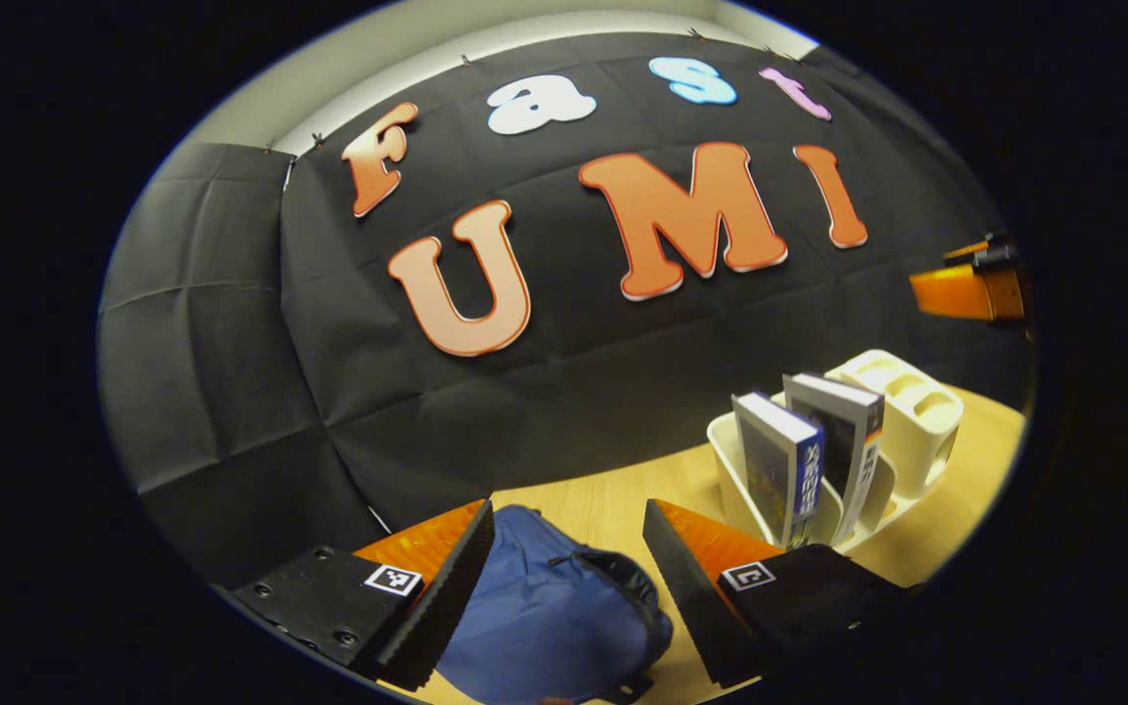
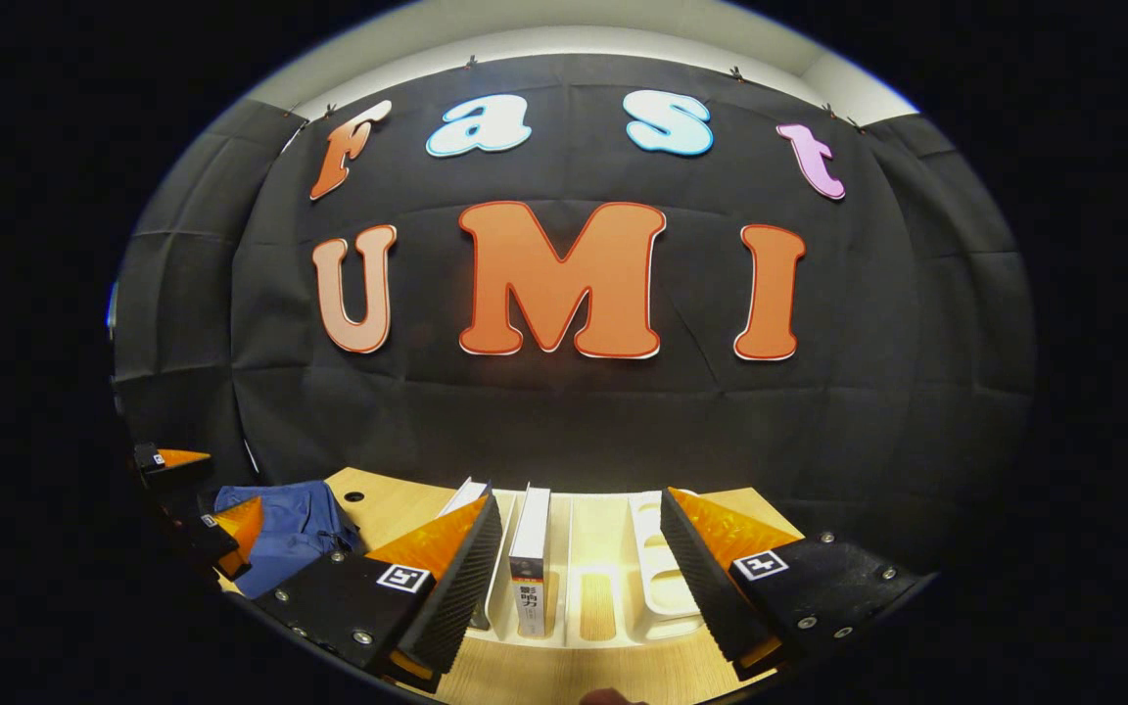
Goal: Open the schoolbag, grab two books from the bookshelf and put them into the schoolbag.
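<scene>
Both jaws apart: left gripper (image 1: pixel 569 578) above schoolbag (image 1: pixel 549 617); right gripper (image 2: pixel 581 578) facing bookshelf (image 2: pixel 657 578), books (image 2: pixel 531 558) at 12 o'clock.

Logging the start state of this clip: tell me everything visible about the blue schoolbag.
The schoolbag is blue, of soft cloth that looks like thin fabric, with dark trim along its top edge and a dark strap or buckle near its lower end. It lies slumped on the light wooden table, left of the cream bookshelf. Whether its zip is open cannot be told. Nothing grips it: the left tool hangs open over it, fingers apart on either side. The right gripper view shows it beside that tool.
</scene>
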Motion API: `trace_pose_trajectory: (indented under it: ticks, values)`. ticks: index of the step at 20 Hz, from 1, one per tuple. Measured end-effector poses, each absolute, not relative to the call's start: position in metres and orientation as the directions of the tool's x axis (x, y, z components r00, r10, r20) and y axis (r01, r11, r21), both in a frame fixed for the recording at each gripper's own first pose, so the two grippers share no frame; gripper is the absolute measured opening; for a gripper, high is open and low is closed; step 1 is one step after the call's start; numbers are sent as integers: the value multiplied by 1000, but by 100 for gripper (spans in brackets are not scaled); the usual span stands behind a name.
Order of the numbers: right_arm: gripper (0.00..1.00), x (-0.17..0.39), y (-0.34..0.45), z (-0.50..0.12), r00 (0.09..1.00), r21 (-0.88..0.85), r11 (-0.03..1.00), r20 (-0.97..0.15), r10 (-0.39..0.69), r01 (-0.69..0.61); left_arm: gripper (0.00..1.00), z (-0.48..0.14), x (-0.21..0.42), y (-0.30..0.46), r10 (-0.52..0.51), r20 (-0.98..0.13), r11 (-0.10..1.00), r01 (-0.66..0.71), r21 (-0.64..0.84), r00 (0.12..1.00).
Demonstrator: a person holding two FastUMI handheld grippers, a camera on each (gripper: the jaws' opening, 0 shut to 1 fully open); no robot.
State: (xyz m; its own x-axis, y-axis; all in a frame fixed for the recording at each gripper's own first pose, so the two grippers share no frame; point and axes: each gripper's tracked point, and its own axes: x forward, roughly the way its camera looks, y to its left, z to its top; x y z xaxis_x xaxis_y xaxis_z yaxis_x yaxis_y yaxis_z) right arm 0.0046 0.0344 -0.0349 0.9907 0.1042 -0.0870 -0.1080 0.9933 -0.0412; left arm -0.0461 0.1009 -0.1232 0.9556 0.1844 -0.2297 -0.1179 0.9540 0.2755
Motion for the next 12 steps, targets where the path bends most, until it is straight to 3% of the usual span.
trace_pose_trajectory:
  ticks: [12]
  values:
    - [97,13,27,-68,983,-79,992,-162,83,-97,95,-278,-104,101,199,-529,836,139,531,825]
